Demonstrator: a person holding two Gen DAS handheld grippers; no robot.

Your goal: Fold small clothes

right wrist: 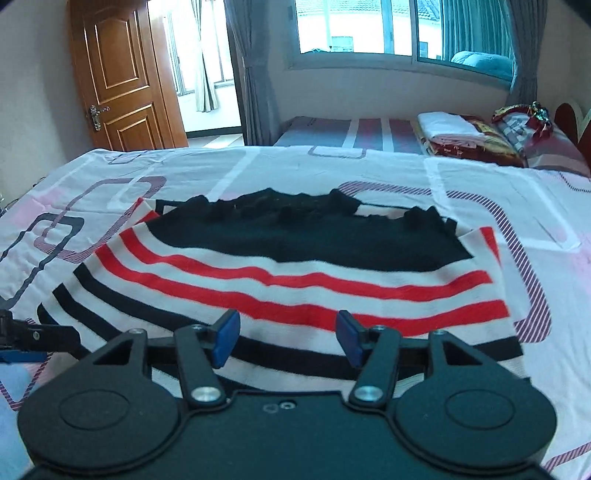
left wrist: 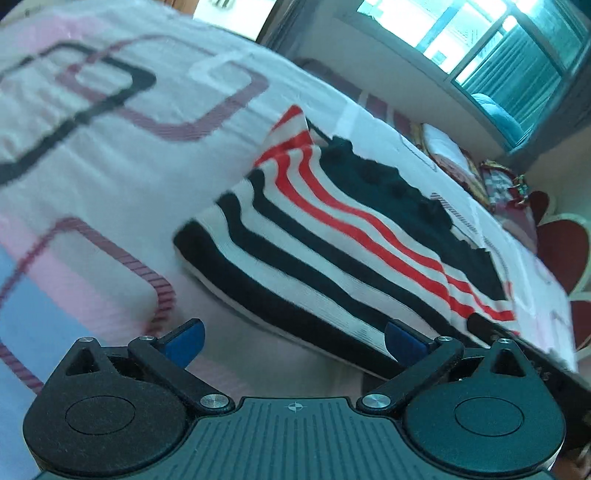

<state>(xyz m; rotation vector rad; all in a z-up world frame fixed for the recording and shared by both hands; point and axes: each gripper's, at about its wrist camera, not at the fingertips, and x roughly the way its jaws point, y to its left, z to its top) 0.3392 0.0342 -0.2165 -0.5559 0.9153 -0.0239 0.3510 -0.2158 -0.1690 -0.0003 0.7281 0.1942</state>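
Observation:
A small striped garment (right wrist: 295, 280), dark navy at the far part with red, white and navy stripes nearer me, lies flat on the bed. It also shows in the left wrist view (left wrist: 332, 240). My right gripper (right wrist: 288, 338) is open and empty, just above the garment's near striped hem. My left gripper (left wrist: 295, 338) is open and empty, off the garment's left near edge, over the bedsheet. The left gripper's arm shows at the left edge of the right wrist view (right wrist: 26, 336).
The bed has a white and pink sheet (right wrist: 258, 166) with rounded-square patterns. Folded blankets and pillows (right wrist: 476, 136) lie at the far right by a red headboard (right wrist: 569, 118). A wooden door (right wrist: 122, 77) and a window (right wrist: 369, 26) stand beyond the bed.

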